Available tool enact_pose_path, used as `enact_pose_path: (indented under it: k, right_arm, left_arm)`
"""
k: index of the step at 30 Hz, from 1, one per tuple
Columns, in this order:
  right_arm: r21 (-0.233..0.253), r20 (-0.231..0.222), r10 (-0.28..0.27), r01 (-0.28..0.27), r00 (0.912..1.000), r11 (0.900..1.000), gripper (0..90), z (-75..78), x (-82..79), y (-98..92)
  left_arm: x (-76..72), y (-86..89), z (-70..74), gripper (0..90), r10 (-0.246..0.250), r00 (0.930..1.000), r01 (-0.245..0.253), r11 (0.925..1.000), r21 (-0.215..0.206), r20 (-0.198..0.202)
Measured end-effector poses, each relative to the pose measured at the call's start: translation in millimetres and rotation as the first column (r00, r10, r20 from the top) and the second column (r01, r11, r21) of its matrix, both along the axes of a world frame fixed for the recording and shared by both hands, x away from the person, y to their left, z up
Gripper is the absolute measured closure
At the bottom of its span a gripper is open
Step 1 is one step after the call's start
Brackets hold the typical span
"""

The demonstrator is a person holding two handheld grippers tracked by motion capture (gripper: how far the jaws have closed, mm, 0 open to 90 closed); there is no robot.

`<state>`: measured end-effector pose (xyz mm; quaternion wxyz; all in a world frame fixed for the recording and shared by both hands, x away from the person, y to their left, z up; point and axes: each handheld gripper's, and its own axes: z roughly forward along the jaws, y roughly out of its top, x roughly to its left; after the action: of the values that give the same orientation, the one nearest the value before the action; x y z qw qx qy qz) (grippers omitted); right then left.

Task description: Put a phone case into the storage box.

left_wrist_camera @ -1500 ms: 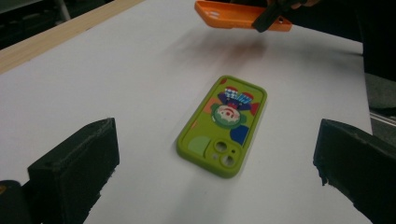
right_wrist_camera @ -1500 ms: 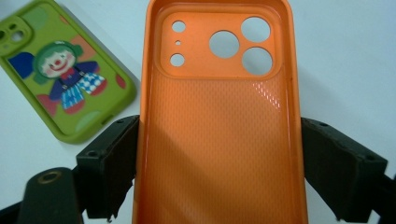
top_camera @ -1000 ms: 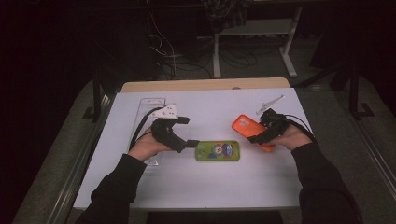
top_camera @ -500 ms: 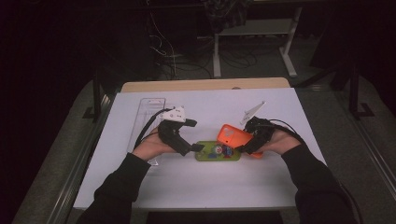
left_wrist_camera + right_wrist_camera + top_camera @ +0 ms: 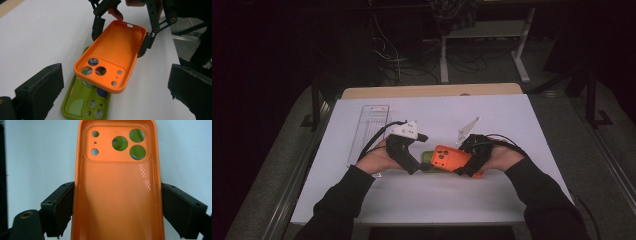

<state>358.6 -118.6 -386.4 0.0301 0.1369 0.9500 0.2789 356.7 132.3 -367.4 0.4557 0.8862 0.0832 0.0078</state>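
Above the green phone case (image 5: 86, 105), an orange phone case (image 5: 112, 60) is held clamped by the right gripper (image 5: 469, 160). The left gripper (image 5: 414, 167) is spread open beside the green case. No writing can be read.

Your right gripper (image 5: 464, 165) clamps the orange case (image 5: 450, 158) by its long edges; your left gripper (image 5: 416, 167), jaws spread, sits just left of that case.

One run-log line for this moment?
right gripper: shut on orange case | orange case: above green case, tilted | left gripper: open, empty | green case: flat on table
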Motion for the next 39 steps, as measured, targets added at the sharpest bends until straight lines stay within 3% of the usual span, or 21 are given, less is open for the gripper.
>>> enact_pose_path:
  k: [4,6,13,16,21,29,34,39]
  right_arm:
    - [-0.006,-0.007,0.054,-0.054,0.9985,0.999,14.8,-1.7,-5.3,10.0]
    - [-0.013,-0.013,0.076,-0.076,0.997,0.997,14.8,-3.7,-7.7,14.3]
    - [-0.022,-0.032,0.153,-0.154,0.9877,0.988,14.8,-9.2,-15.0,27.9]
    - [-0.019,-0.029,0.169,-0.17,0.9852,0.985,14.8,-8.6,-16.3,29.7]
    - [-0.007,-0.029,0.188,-0.188,0.9818,0.982,14.8,-5.3,-21.7,34.2]
    - [-0.007,-0.013,0.197,-0.197,0.9803,0.98,14.8,-3.4,-24.3,36.5]
    - [-0.005,-0.005,0.205,-0.205,0.9788,0.979,14.8,-3.3,-24.7,37.2]
    - [0.001,0.004,0.218,-0.218,0.976,0.976,14.7,-2.0,-25.7,38.1]
  left_arm:
    - [-4.2,-2.7,-1.8,0.0,-0.032,0.9994,0.032,0.9994,0.015,-0.01]
    - [-4.6,-3.9,-3.0,0.0,-0.043,0.999,0.043,0.9987,0.028,0.007]
    - [-10.3,-10.9,-10.8,0.0,-0.083,0.9964,0.084,0.9929,0.084,-0.02]
    - [-10.0,-14.0,-13.9,0.0,-0.125,0.9921,0.125,0.9857,0.113,-0.002]
    - [-12.9,-19.5,-19.2,0.0,-0.144,0.9892,0.147,0.9794,0.139,-0.025]
    - [-16.4,-28.0,-27.9,0.0,-0.166,0.9857,0.168,0.9661,0.196,-0.029]
    - [-20.4,-32.7,-32.9,0.0,-0.169,0.9844,0.176,0.962,0.209,-0.051]
    - [-20.8,-34.8,-36.1,0.0,-0.183,0.9825,0.186,0.9521,0.243,-0.034]
